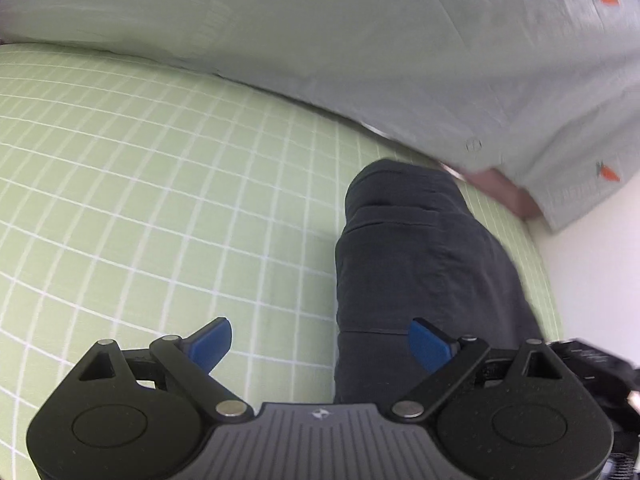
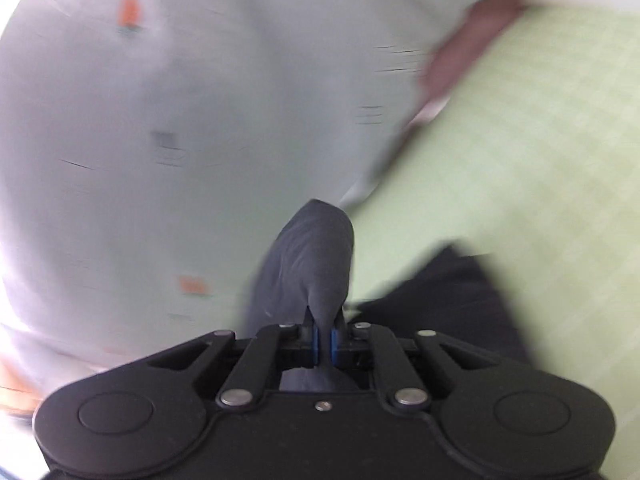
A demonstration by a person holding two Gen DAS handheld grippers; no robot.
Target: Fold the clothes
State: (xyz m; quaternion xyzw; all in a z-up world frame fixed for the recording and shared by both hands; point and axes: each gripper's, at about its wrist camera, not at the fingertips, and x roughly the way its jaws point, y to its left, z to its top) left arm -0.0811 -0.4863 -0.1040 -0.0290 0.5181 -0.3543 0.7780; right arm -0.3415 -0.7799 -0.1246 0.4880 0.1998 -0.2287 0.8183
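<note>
A light green bedsheet with a white grid pattern fills most of the left wrist view. Along its far edge lies a pale mint quilt printed with small orange carrots, a strip of pink fabric showing under its corner. A dark grey garment lies on the sheet, reaching toward the quilt. The left gripper is spread wide, its blue pads holding nothing, one pad over the garment's near end. In the blurred right wrist view, the right gripper is pinched tight on a bunched fold of the dark grey garment.
</note>
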